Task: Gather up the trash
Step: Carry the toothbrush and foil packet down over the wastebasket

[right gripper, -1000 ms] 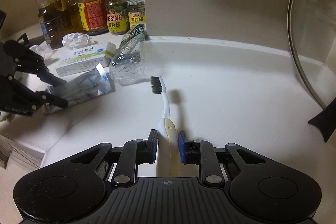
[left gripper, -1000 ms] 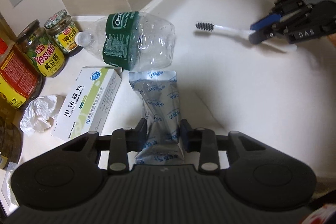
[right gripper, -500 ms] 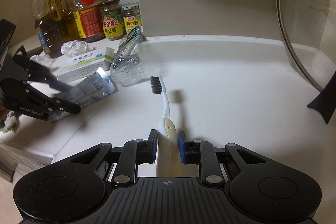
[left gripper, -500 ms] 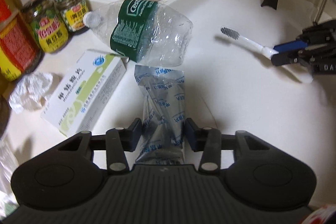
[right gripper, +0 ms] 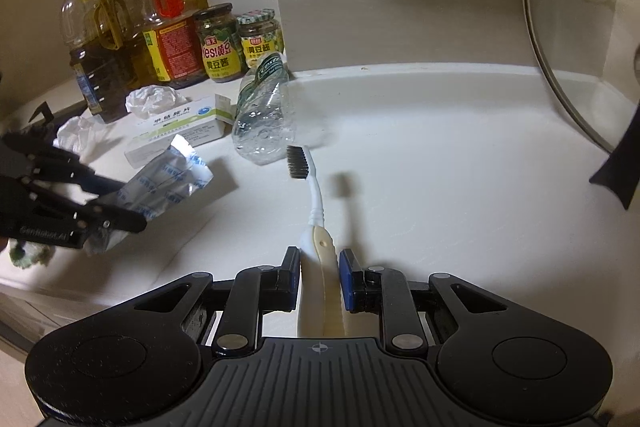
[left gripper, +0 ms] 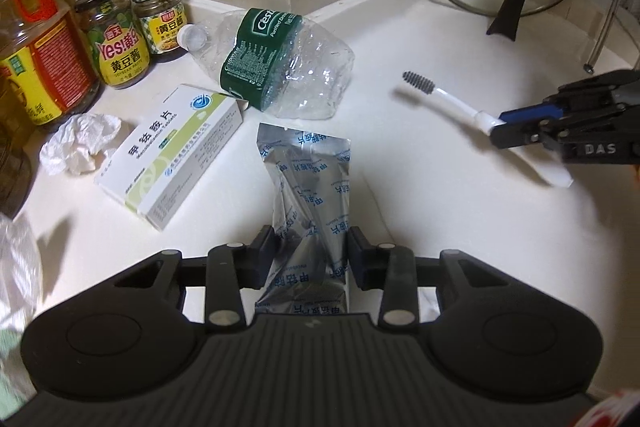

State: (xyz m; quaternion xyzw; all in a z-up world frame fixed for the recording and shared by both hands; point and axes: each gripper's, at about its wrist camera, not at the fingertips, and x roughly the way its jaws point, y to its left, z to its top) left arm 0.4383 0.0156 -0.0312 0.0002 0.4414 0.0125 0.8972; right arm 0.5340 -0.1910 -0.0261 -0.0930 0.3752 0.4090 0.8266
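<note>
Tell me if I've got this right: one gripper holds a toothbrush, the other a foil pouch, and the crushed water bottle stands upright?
Not quite. The crushed water bottle lies on its side, as the left wrist view shows. The toothbrush and foil pouch are held as you say.

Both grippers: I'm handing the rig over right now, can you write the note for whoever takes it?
Left gripper: jaws have just been closing on the silver foil pouch, which is between them, lifted off the white counter.
Right gripper: shut on the toothbrush handle, bristle end pointing away, raised above the counter.
Still lying on the counter: crushed plastic bottle, medicine box, crumpled tissue.
Jars and oil bottles stand at the back.
Done: two items picked up. Left: dispose of both, then collect the rest. No bin in view.
</note>
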